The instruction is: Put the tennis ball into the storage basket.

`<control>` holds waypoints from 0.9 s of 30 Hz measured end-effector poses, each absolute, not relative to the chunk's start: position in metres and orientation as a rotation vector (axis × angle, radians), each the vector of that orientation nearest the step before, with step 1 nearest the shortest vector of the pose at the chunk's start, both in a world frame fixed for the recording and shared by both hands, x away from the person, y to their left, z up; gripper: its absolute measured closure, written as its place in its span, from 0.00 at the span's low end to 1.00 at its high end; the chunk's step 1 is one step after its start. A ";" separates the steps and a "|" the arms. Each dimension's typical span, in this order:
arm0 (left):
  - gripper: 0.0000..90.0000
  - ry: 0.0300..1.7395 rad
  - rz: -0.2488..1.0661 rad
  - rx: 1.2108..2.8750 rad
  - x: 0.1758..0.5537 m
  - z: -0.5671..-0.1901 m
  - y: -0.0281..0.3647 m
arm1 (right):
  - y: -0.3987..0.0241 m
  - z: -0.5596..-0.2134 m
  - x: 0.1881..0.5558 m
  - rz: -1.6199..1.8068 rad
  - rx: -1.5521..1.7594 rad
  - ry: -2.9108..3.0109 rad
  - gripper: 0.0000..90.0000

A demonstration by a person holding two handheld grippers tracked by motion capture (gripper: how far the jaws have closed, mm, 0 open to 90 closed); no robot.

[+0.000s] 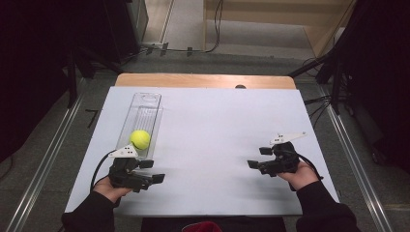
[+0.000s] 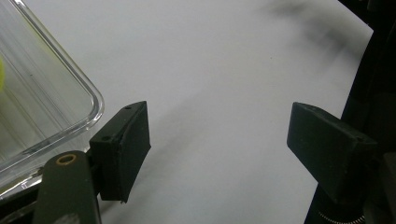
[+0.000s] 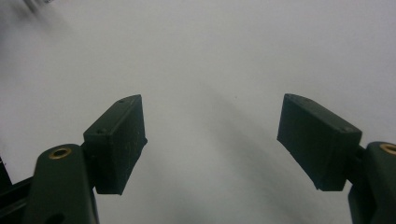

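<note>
A yellow-green tennis ball (image 1: 140, 139) lies in the near end of a long clear plastic tray (image 1: 145, 104) at the table's left. My left gripper (image 1: 153, 171) rests just in front of that tray, pointing right, open and holding nothing. In the left gripper view its jaws (image 2: 219, 144) stand wide apart over bare white surface, with the tray's rounded corner (image 2: 56, 98) at the left and a sliver of the ball (image 2: 1, 74) at the frame's edge. My right gripper (image 1: 258, 157) lies at the near right, pointing left, open and empty (image 3: 212, 140).
The white table top (image 1: 217, 130) spans the space between both hands. A wooden strip (image 1: 203, 80) runs along the far edge. Metal rails and cables flank the table on the floor, and dark equipment stands at both sides.
</note>
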State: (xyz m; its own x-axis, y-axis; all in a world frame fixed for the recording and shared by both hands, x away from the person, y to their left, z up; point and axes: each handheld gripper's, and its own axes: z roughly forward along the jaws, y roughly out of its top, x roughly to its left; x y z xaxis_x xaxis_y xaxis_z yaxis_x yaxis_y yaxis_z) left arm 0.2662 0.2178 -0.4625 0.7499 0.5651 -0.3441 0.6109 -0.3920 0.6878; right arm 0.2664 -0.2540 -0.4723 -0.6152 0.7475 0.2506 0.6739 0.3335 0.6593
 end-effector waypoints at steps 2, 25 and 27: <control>0.25 0.881 -0.068 2.084 0.266 -0.463 0.218 | -0.257 -0.473 0.265 1.156 1.332 2.476 0.24; 0.25 0.884 -0.067 2.088 0.266 -0.463 0.218 | -0.280 -0.480 0.248 1.143 1.398 2.438 0.24; 0.25 0.886 -0.068 2.088 0.266 -0.463 0.218 | -0.281 -0.482 0.248 1.141 1.412 2.438 0.24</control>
State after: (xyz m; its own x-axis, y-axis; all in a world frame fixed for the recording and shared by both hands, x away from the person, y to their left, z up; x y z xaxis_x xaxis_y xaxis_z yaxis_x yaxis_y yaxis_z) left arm 0.2664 0.2181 -0.4627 0.7483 0.5671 -0.3442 0.6129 -0.3925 0.6858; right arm 0.2477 -0.2814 -0.4818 -0.5643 0.7817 0.2657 0.7048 0.2885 0.6480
